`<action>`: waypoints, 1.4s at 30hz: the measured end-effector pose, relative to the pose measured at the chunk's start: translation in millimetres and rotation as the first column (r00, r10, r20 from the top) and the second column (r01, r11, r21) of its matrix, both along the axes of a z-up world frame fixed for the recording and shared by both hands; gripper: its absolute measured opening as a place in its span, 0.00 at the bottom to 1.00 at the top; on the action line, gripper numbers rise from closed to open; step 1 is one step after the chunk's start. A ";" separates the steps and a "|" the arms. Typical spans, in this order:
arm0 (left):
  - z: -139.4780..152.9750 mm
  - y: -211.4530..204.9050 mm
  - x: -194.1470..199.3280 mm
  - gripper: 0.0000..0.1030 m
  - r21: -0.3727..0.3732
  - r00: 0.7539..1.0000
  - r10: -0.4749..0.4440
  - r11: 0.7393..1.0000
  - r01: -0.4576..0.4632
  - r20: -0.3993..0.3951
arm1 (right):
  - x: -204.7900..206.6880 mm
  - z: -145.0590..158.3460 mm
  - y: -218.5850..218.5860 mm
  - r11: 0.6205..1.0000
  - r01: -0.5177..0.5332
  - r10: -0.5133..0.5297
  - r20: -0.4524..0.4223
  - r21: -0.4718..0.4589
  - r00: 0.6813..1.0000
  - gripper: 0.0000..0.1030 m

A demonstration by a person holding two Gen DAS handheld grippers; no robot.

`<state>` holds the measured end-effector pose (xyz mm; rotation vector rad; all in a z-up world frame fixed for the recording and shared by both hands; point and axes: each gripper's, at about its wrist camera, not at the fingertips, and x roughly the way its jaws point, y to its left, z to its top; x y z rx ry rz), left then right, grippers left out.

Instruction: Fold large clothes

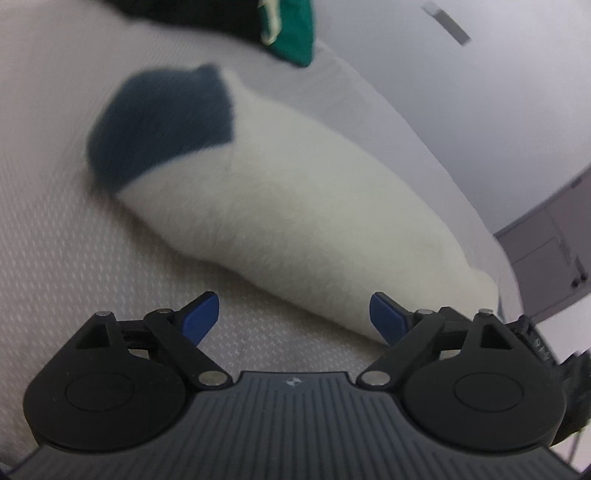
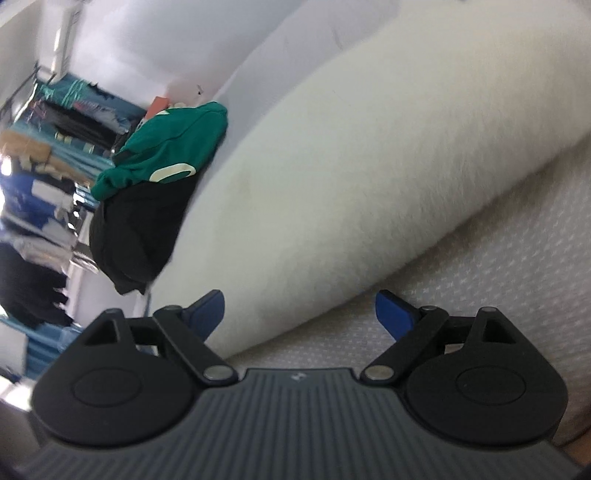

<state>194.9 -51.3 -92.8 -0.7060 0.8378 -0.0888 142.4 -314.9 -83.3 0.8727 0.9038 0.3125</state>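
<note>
White fleece garment (image 1: 295, 221) with navy end lying bunched long on mattress (image 1: 55, 240), apparently folded. Left gripper (image 1: 293, 317) and right gripper (image 2: 299, 314) wide, holding nothing. Green and black clothes (image 2: 147, 177) heaped beyond, seemingly unfolded.

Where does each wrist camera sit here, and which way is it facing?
Left wrist: behind the open left gripper, angled down at a fluffy white garment with a dark blue section on the pale textured bed surface.
Right wrist: behind the open right gripper, close to the same garment, facing a green and black clothes pile.
No hand shows in either view.
Shared: garment, bed surface, clothes pile.
</note>
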 end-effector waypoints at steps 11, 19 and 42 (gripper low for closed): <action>-50.9 42.9 21.3 0.89 -0.428 0.985 0.150 0.888 -0.171 -0.083 | 13.2 -5.8 -6.2 0.988 0.039 -0.043 0.024 0.150 0.999 0.90; -48.5 45.1 31.3 0.65 -0.370 0.974 0.219 0.902 -0.222 -0.052 | 15.2 -15.2 -4.4 0.980 0.034 -0.034 -0.004 0.195 0.999 0.89; -27.7 41.0 25.5 0.46 -0.238 0.975 0.216 0.951 -0.198 0.055 | 27.0 -20.1 -47.3 0.894 0.410 -0.414 -0.018 0.181 0.910 0.80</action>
